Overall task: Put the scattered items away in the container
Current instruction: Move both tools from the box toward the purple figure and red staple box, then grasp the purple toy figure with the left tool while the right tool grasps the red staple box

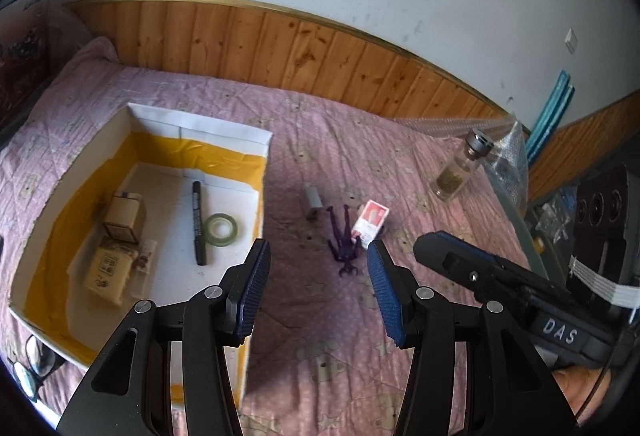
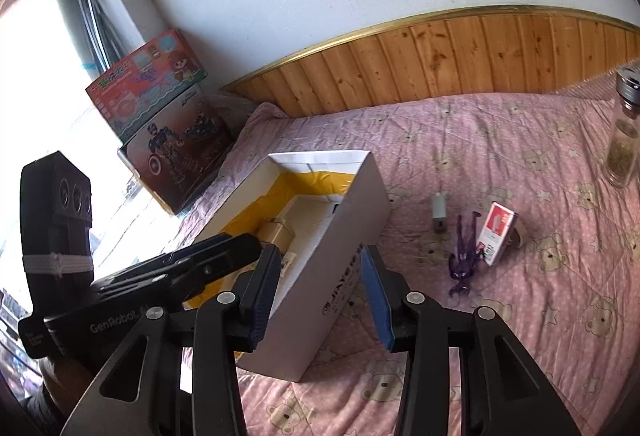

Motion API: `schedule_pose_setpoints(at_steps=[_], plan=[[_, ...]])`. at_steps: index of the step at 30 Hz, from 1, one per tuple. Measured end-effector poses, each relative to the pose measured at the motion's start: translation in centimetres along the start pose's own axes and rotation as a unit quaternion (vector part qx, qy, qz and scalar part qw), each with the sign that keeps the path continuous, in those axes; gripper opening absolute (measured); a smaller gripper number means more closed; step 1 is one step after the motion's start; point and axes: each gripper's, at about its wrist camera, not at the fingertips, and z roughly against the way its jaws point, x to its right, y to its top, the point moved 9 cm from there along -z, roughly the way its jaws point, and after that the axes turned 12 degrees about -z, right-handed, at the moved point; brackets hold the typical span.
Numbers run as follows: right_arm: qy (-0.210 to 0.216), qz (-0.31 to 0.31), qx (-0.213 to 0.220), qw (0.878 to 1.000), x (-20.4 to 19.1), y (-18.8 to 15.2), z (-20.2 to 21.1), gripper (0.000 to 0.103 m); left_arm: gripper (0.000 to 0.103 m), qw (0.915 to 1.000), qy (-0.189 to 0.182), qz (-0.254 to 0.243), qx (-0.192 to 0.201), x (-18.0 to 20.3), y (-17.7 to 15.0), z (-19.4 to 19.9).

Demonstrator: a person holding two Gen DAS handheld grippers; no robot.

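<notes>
both grippers, left [image 1: 318, 262] and right [image 2: 320, 268], gape empty. box [image 1: 256, 140] holds pen [image 1: 199, 222], tape [image 1: 221, 230], cartons. figure [image 1: 343, 244], plug [image 1: 313, 201], pack [image 1: 370, 222], bottle [image 1: 460, 166] remain on quilt [image 1: 320, 336].

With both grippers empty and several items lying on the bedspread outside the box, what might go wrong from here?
1. The purple figure lies against the red-and-white box; closing on one may drag or flick the other.
2. The glass bottle stands upright on the soft bedspread near its far edge, so a nudge could tip it.
3. The left gripper and right gripper are close together and might collide.
</notes>
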Motion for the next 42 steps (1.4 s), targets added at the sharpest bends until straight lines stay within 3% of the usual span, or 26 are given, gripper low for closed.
schedule_pose_setpoints(at_steps=[8, 14, 20, 26, 29, 31, 33, 35, 36, 42], plan=[[-0.021, -0.127, -0.011, 0.992, 8.6, 1.8, -0.2, 0.046, 0.053, 0.9971, -0.042, -0.032, -0.055, 4.7, -1.1, -4.7], [-0.049, -0.152, -0.035, 0.987, 12.6, 1.9, -2.8, 0.046, 0.053, 0.9950, -0.036, -0.038, -0.084, 5.2, -2.1, -8.5], [-0.100, -0.128, -0.050, 0.985, 16.3, 2.7, -6.3, 0.054, 0.053, 0.9925, -0.020, -0.043, -0.112, 5.3, -3.4, -14.2], [-0.136, -0.043, -0.047, 0.989, 17.6, 4.5, -9.6, 0.054, 0.053, 0.9924, -0.010, -0.040, -0.115, 4.9, -3.6, -18.6], [-0.137, -0.005, -0.052, 0.989, 17.3, 4.9, -11.2, 0.053, 0.053, 0.9922, -0.010, -0.044, -0.116, 5.0, -3.5, -20.4], [-0.131, 0.011, -0.063, 0.989, 17.3, 4.7, -12.3, 0.046, 0.053, 0.9922, -0.009, -0.035, -0.119, 4.7, -3.4, -21.6], [-0.128, 0.021, -0.075, 0.989, 17.6, 4.2, -13.1, 0.032, 0.053, 0.9913, -0.006, -0.032, -0.128, 4.7, -3.8, -22.8], [-0.121, 0.020, -0.088, 0.988, 18.2, 3.6, -13.6, 0.027, 0.053, 0.9902, -0.001, -0.037, -0.134, 4.6, -4.4, -23.9], [-0.120, 0.016, -0.088, 0.989, 18.4, 3.4, -13.6, 0.027, 0.053, 0.9921, 0.007, -0.044, -0.117, 4.6, -4.2, -23.9], [-0.088, -0.024, -0.081, 0.993, 18.9, 4.3, -14.3, 0.032, 0.050, 0.9927, 0.001, -0.033, -0.116, 4.3, -3.8, -24.5]])
